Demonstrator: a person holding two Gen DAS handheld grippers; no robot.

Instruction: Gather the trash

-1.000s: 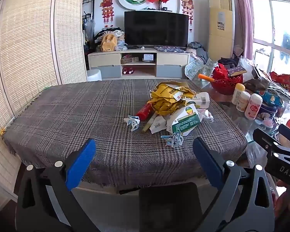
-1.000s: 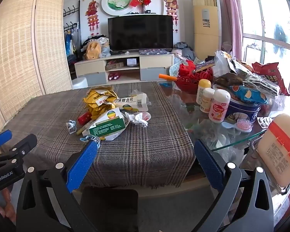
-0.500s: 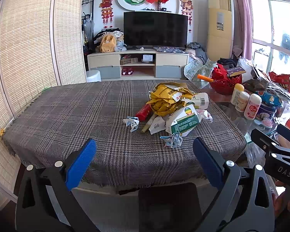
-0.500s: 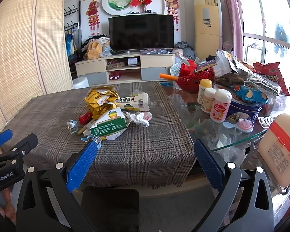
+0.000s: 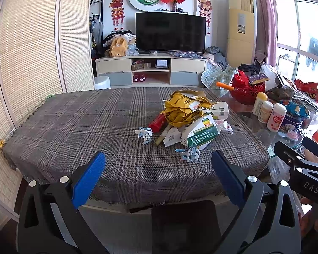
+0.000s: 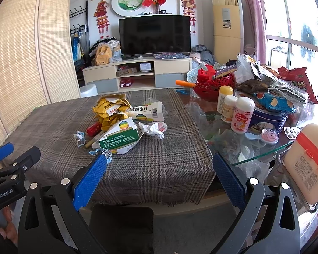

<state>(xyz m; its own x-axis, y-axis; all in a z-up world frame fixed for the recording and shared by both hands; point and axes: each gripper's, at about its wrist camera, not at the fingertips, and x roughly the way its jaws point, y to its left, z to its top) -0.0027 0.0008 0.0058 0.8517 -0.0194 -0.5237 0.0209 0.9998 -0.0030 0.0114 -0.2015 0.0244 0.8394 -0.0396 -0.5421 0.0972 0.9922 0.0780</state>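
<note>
oddly, both grippers — left gripper (image 5: 158, 168) marked "genrobot.ai", right gripper (image 6: 159, 171) "das" — hold jaws released, short of the trash pile (image 6: 125, 122).

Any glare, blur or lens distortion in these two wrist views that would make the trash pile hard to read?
Left wrist view: window overexposed, folding screen bowed by fisheye, trash pile sharp and evenly lit. Right wrist view: window also washed out, glass tabletop reflective, green-and-white box print crisp; no motion blur in either.
</note>
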